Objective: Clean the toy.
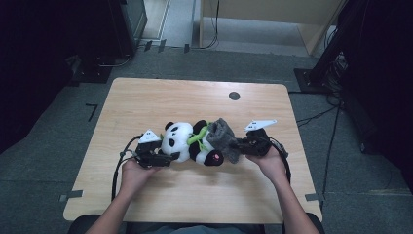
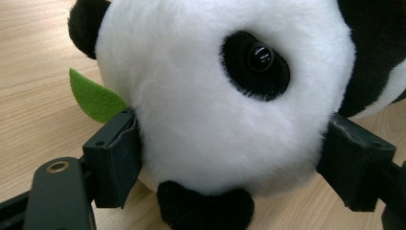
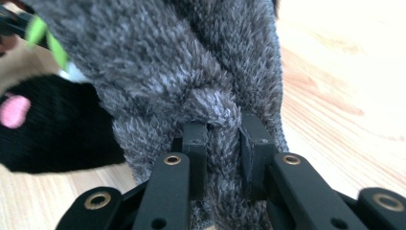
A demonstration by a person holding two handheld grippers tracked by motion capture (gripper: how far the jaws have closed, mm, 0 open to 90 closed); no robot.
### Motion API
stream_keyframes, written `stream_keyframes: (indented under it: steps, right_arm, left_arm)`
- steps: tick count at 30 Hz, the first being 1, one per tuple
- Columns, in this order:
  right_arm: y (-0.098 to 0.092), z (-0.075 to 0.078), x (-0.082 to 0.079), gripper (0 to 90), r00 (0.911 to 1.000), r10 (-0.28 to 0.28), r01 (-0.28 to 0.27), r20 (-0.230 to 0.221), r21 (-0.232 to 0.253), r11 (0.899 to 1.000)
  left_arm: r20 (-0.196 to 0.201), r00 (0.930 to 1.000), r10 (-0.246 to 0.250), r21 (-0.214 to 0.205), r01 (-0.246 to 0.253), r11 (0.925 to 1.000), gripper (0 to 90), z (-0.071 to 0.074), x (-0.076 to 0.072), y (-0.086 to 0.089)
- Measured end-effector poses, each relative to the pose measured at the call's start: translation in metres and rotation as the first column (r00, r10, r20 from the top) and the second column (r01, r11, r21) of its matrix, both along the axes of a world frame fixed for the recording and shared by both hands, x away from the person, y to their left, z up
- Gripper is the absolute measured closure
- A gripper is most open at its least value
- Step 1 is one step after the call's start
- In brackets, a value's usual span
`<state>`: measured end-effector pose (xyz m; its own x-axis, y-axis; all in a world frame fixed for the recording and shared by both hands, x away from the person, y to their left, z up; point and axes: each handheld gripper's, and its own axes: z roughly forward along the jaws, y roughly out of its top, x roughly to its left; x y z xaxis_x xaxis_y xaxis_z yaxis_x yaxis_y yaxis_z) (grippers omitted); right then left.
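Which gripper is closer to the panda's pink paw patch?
Right. The right gripper pinches the grey fuzzy cloth just beside the pink paw patch, while the left gripper clamps the panda's head at the far end.

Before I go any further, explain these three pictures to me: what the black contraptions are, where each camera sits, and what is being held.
A person sits at a wooden table and holds a hand-operated tool in each hand, each ending in two black jaws. The wide picture comes from a camera above the table. The other two come from cameras riding on the tools, looking along their jaws.

A plush panda lies on the table with a grey fuzzy cloth at its far end. The left gripper has its jaws wide around the panda's white head, pads against the fur. The right gripper is pinched shut on a fold of the grey cloth.
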<state>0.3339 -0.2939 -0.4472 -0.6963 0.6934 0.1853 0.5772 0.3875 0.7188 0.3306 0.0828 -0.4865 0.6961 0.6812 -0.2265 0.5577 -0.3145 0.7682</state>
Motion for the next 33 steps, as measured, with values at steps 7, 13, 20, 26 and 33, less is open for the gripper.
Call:
stream_keyframes:
  steps: [7, 13, 20, 26, 33]
  right_arm:
    - [-0.013, 0.001, 0.000, 76.9, 0.9996, -0.029, 0.029, -0.004, 0.014, 0.999]
    - [-0.008, 0.020, -0.005, 77.6, 0.9988, 0.009, -0.014, 0.048, 0.090, 0.996]
    - [0.010, 0.049, -0.011, 77.8, 0.9916, 0.049, -0.063, 0.119, 0.116, 0.991]
    - [0.037, 0.062, -0.001, 77.8, 0.9860, 0.086, -0.103, 0.143, 0.114, 0.988]
    - [0.065, 0.063, 0.016, 77.7, 0.9859, 0.107, -0.117, 0.129, 0.073, 0.990]
  left_arm:
    - [-0.001, 1.0000, -0.009, -0.003, 0.009, 1.0000, 17.7, 0.000, 0.001, 0.001]
    - [0.000, 0.9999, -0.011, 0.001, 0.011, 0.9999, 17.6, 0.000, 0.001, 0.001]
    - [0.002, 1.0000, -0.003, -0.001, 0.003, 1.0000, 17.6, 0.000, 0.000, 0.000]
    - [0.016, 0.9999, 0.004, 0.002, -0.004, 1.0000, 17.6, -0.001, -0.002, -0.001]
    - [0.029, 0.9996, 0.008, 0.005, -0.009, 0.9999, 17.6, -0.001, -0.004, -0.002]
